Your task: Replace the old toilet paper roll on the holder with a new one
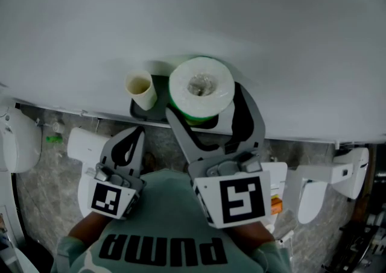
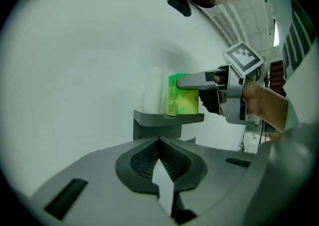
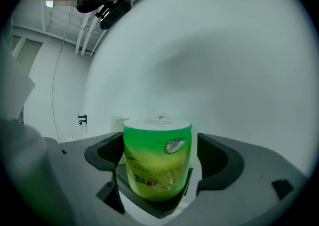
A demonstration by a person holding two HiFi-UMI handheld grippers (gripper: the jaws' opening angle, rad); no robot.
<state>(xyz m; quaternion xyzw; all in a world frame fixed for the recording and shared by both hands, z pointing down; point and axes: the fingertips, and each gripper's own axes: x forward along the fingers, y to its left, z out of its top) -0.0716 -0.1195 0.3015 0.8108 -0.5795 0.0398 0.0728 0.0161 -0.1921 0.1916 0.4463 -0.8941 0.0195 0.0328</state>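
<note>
1. My right gripper (image 1: 205, 104) is open. Its two grey jaws stand wide apart, one on each side of the new toilet paper roll in its glossy green plastic wrap (image 1: 202, 85).
2. In the right gripper view there is a gap between the wrap and the right jaw's dark pad. The left pad sits close by the roll, but I see no squeeze on the wrap.
3. The roll stands upright on the dark grey plastic holder shelf (image 1: 148, 114) fixed to the plain white wall (image 1: 181, 12). The roll's white top, with the wrap gathered at the centre, faces up.
4. The old, empty cream cardboard tube (image 1: 140, 88) stands upright on the same shelf. In the head view it is just to the left of the green roll, and nothing is touching it.
5. My left gripper (image 1: 139, 132) is closed. The left gripper view shows its ribbed pads meeting at the tips with nothing between them.
6. It hangs below and left of the shelf, well clear of both the tube and the roll, and points roughly towards the wall.
7. The left gripper view also shows my right hand (image 2: 266, 103) around its gripper's handle, with the jaws reaching in level to the green roll from the right.
8. Below the shelf are a grey stone-patterned floor (image 1: 163, 139) and white ceramic fixtures (image 1: 329, 178).
</note>
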